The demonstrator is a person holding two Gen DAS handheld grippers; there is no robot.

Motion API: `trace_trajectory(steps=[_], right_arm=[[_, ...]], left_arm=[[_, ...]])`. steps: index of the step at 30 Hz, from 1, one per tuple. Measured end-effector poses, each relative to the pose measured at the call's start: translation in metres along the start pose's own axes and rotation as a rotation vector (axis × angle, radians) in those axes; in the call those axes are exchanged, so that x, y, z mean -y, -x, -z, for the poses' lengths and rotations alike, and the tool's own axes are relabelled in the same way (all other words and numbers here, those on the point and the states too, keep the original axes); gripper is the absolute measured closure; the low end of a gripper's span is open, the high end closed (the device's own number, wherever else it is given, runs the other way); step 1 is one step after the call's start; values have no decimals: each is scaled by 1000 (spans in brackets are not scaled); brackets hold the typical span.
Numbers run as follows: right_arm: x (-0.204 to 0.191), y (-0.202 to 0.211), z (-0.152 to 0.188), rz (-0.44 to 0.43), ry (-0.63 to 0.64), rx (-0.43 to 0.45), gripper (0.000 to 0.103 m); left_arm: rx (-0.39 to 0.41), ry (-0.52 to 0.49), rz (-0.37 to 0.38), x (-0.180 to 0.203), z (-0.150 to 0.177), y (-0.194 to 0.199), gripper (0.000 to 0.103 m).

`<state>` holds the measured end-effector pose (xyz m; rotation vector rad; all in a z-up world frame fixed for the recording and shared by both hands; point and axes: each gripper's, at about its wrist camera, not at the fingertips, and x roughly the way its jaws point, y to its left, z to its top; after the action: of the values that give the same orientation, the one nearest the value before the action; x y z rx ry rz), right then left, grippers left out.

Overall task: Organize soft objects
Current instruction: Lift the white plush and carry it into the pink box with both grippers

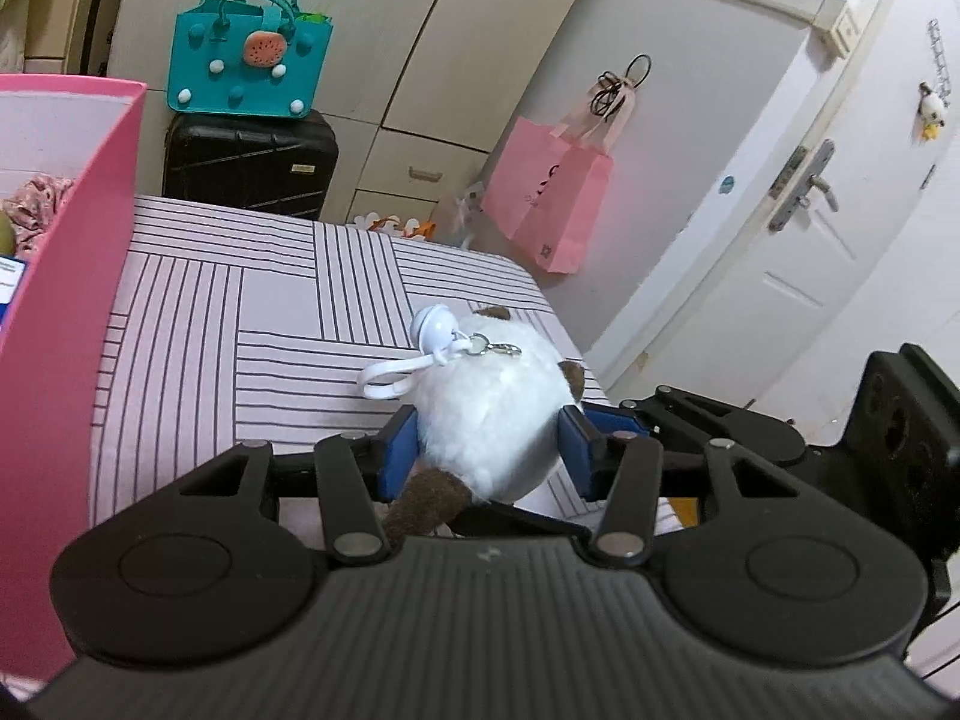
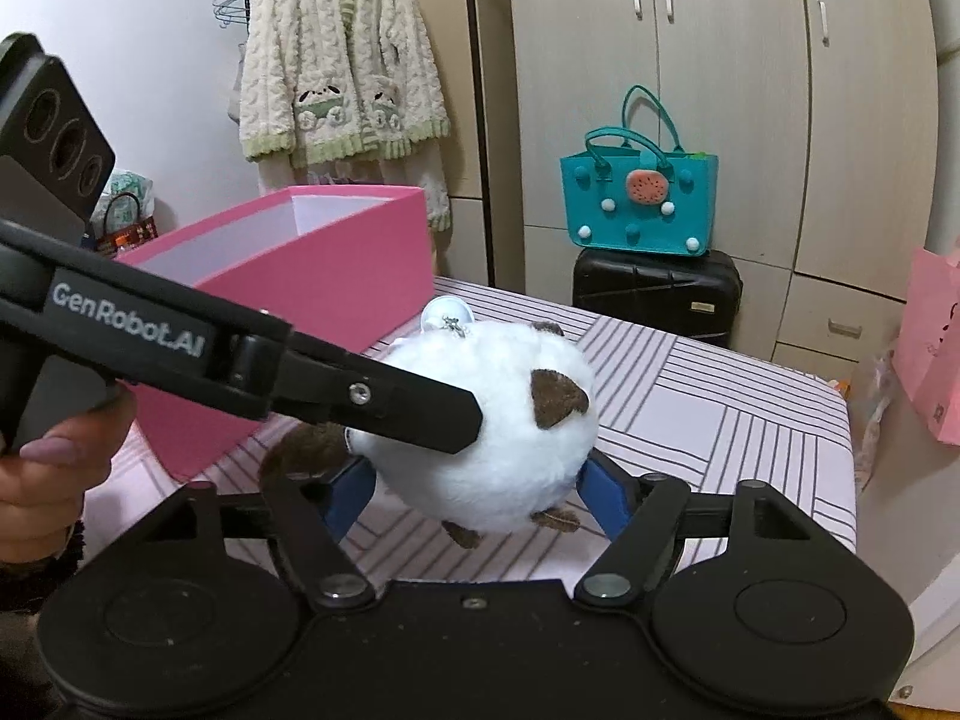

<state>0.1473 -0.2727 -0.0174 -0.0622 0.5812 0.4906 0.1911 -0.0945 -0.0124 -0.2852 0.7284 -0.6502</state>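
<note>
Round white plush toy pinched between the blue pads of the left gripper, fluffy fur bulging out past both pads. Brown felt ears and a brown tail stub on it; white bell, white loop strap and small metal clasp at the far side of the ball.

From the right wrist view: same plush toy sitting between the blue pads of the right gripper, jaws spread wide, pads close along both flanks; cannot tell whether pressing. Left gripper's black finger crossing in from the left, tip sunk in the fur. Hand on its grip, painted nail visible.

Below and ahead of both grippers: tabletop under smooth pale pink cloth with dark line blocks. Left of the left gripper: tall pink box, matte card walls, white inside, floral cloth within.

Beyond the tabletop: black hard-shell suitcase with ribbed face, teal felt tote with pompoms on top. Pink paper bag hung on the wall, white door with metal handle to the right. Fuzzy cream cardigan on a hanger, beige wardrobe doors.
</note>
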Motion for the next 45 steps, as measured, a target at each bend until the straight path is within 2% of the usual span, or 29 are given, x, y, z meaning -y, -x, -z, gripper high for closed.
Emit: trace_trajectory(steps=[6, 12, 14, 17, 21, 24, 27, 33, 37, 45], right_arm=[[-17, 15, -12, -42, -10, -7, 24], [-49, 32, -26, -85, 66, 38, 26], [-58, 32, -37, -140, 76, 32, 26], [-73, 31, -58, -208, 115, 36, 26], [-96, 25, -82, -253, 190, 53, 27], [-111, 18, -98, -265, 237, 68, 39], [-118, 5, -114, -293, 247, 70, 43], [-123, -32, -143, -309, 243, 50, 44], [-125, -67, -159, -282, 223, 1, 44], [-132, -123, -167, -150, 298, -87, 45]], left_arm=[[4, -50, 0, 5, 1, 33, 54], [37, -91, 7, 3, 0, 81, 53], [40, -99, -20, -1, -4, 95, 52], [87, -132, -76, -5, -14, 123, 52], [128, -131, -111, -18, -29, 157, 52], [156, -131, -149, -27, -35, 175, 52], [181, -124, -183, -41, -43, 189, 52], [186, -111, -234, -70, -75, 187, 52], [144, -153, -287, -93, -98, 169, 51], [6, -47, -239, -157, -135, 124, 51]])
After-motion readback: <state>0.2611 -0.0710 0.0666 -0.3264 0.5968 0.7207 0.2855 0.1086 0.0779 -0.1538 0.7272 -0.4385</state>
